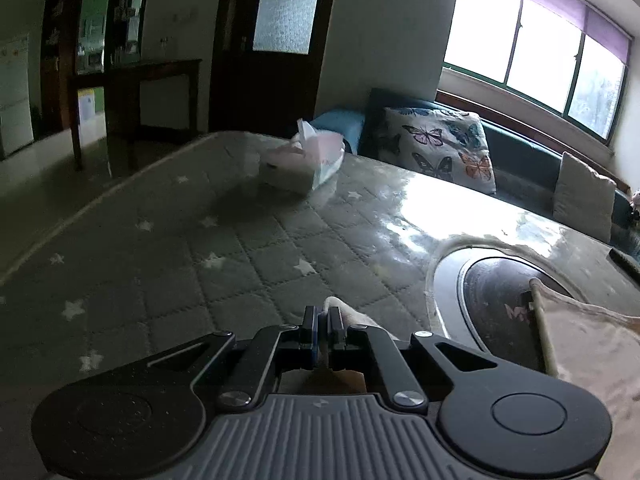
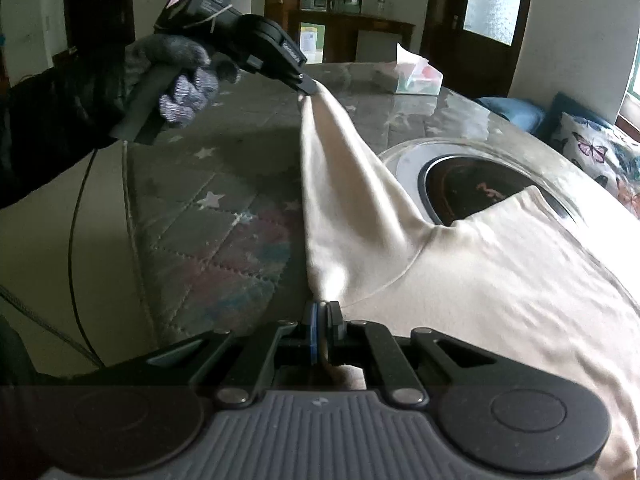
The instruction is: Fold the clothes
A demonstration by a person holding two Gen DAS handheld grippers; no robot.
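Quilted star-patterned table cover (image 1: 168, 248) fills our left wrist view, with a tissue box (image 1: 300, 164) far ahead of the jaws; our left gripper (image 1: 323, 316) is clamped on a bit of the cream garment (image 1: 588, 344), which spreads to the jaws' right. From our right wrist, the right gripper (image 2: 325, 312) pinches the garment's edge too, cloth stretched taut and creased up to the left gripper ahead, the rest lying rumpled to the right beside a round inset burner (image 2: 480, 188).

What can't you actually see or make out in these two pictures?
- Cream garment: right side cut off by the right wrist view's edge; type unclear.
- Left tongs and right tongs: pads hidden by pinched cloth.
- Tissue box: blurred in the left wrist view.
- Lettering in the round table inset: too dim.
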